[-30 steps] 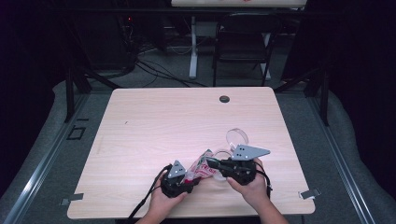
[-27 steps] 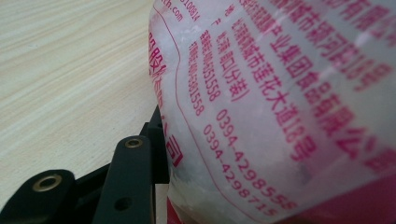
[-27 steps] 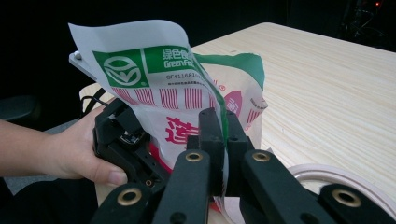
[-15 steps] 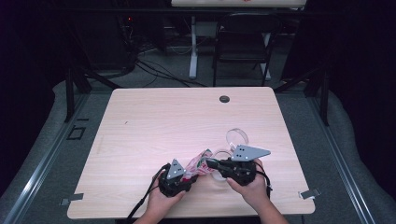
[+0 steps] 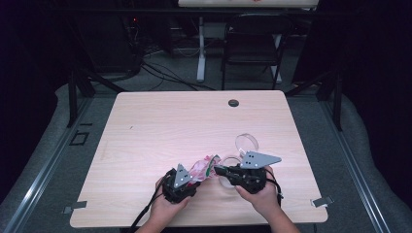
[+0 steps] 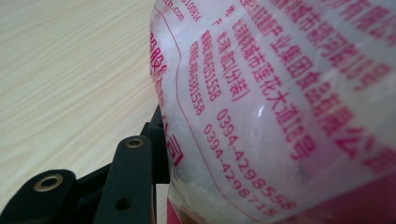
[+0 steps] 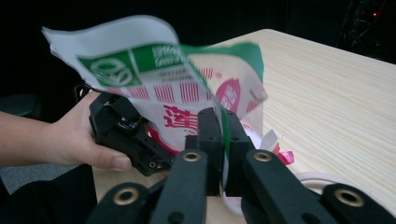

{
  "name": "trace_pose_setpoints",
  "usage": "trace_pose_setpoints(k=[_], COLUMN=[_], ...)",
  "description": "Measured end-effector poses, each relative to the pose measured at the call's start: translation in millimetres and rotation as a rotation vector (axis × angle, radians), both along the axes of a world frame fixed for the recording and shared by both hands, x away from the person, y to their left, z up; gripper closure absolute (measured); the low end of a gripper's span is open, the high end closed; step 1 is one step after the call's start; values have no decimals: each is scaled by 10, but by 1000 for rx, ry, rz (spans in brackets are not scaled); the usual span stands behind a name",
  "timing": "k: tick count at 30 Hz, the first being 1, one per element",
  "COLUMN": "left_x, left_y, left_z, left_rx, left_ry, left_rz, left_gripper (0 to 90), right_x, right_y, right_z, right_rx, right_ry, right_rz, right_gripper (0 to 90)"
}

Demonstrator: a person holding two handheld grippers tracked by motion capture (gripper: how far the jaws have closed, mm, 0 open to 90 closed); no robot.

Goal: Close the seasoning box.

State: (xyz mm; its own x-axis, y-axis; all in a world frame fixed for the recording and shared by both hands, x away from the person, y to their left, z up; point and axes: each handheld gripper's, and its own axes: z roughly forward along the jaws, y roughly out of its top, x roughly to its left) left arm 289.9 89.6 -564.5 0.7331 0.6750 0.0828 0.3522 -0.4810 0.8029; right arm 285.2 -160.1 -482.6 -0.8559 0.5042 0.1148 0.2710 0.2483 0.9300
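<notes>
A clear plastic bag with pink print and a green band, holding white grains, hangs just above the table between both grippers. My left gripper grips its lower body. In the left gripper view the bag presses against the one black finger that shows; the other finger is hidden behind it. My right gripper is shut on the bag's upper edge, which stands up crumpled above the jaws. The left gripper and its hand sit just beyond in the right gripper view.
A clear round dish lies under the right gripper's jaws, and a clear round lid rests just beyond it. The wooden table has a dark grommet near its far edge. A chair and cables stand behind.
The left gripper has edged slightly left, drawing the bag a little tauter between the two grippers. The right gripper has stayed put.
</notes>
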Motion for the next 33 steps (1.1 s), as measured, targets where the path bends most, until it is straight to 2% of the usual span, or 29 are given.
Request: trace_pose_setpoints(k=[9,18,24,28,33], left_x=[-17,9,16,36,62], left_y=[-8,46,72,81,89], left_z=[27,67,98,118,147], left_rx=[4,8,44,48,52], left_ry=[-22,-34,-65,-74,-84], left_rz=[-6,17,26,28,30], left_gripper=[587,588,588,588,588], right_x=[-26,-34,-29,-45,-76], right_y=[47,-27,-99,-131,-167], right_z=[-7,40,69,83,100], right_rx=[-38,-15,2,1,-23], right_ry=[-23,-42,-49,-64,-94], right_rz=[8,-10,-16,-21,-33], right_gripper=[770,686,640,630,612])
